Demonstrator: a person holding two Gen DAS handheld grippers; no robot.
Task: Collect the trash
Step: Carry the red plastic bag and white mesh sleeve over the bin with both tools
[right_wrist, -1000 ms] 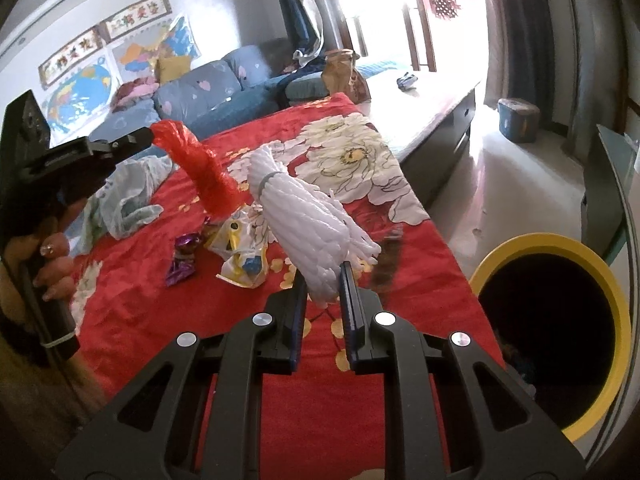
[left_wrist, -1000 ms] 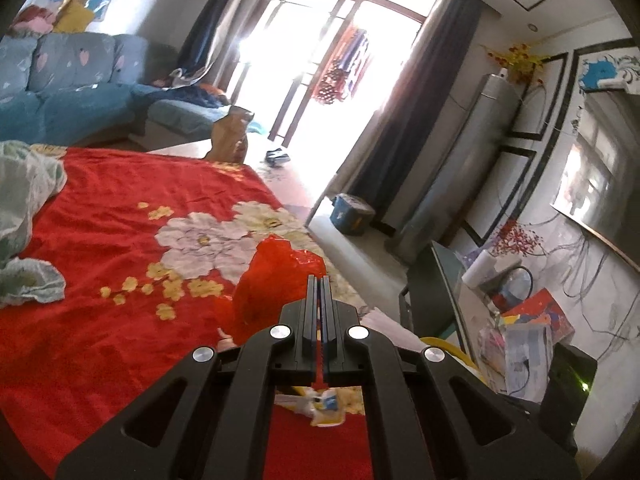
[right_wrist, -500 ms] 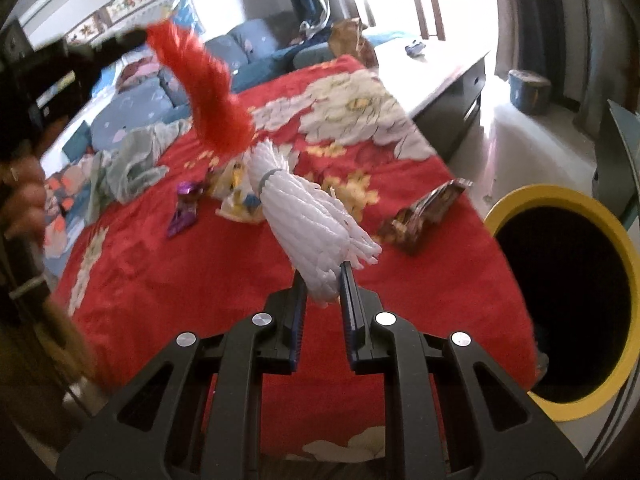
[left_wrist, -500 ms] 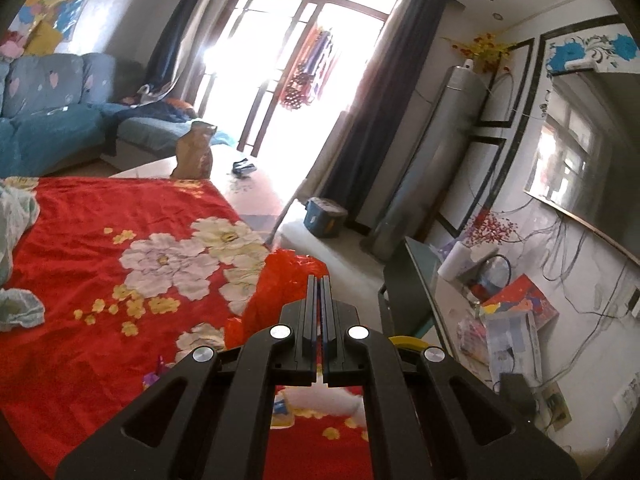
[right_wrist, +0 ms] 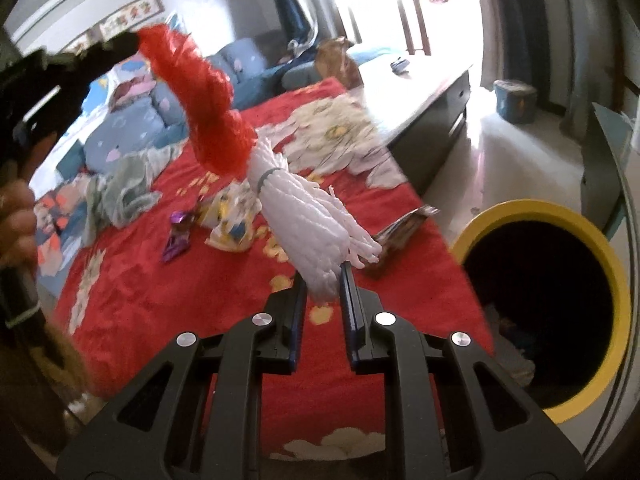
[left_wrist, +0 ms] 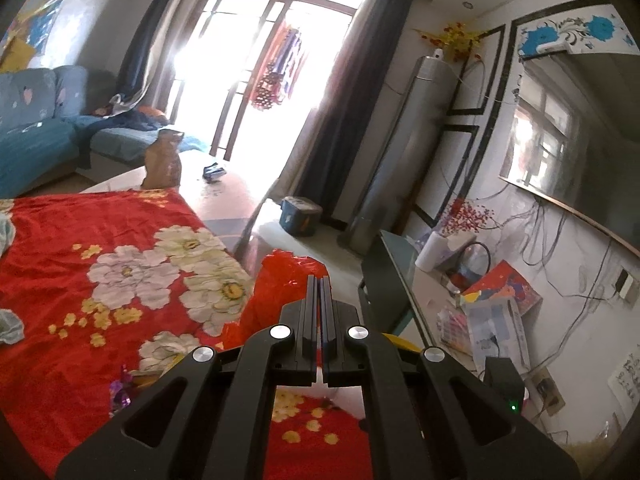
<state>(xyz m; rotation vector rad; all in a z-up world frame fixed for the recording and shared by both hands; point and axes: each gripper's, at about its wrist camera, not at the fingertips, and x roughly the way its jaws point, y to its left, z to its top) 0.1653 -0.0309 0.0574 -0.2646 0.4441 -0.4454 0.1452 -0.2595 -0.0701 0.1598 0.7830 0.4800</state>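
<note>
My left gripper (left_wrist: pixel 319 280) is shut on a crumpled red plastic bag (left_wrist: pixel 280 280), which hangs in the air over the table's edge. In the right wrist view that red bag (right_wrist: pixel 200 100) dangles from the left gripper (right_wrist: pixel 132 42) at upper left. My right gripper (right_wrist: pixel 323 276) is shut on a white foam net sleeve (right_wrist: pixel 308 216) tied with a band, held above the red cloth. A yellow-rimmed bin (right_wrist: pixel 536 320) stands on the floor to the right, its mouth dark. A brown wrapper (right_wrist: pixel 404 228), a purple wrapper (right_wrist: pixel 178 236) and a yellow-white wrapper (right_wrist: pixel 232 228) lie on the cloth.
A red flowered cloth (left_wrist: pixel 80 272) covers the table. Crumpled greenish cloth (right_wrist: pixel 124 184) lies at its left. A brown paper bag (left_wrist: pixel 162 160) stands at the far end. A blue sofa (left_wrist: pixel 36 128), a blue box (left_wrist: pixel 300 216) on the floor and a dark glass-topped stand (left_wrist: pixel 384 280) surround it.
The left gripper has lifted the red bag up and toward the table's right edge. The right gripper with the foam sleeve has shifted slightly toward the bin.
</note>
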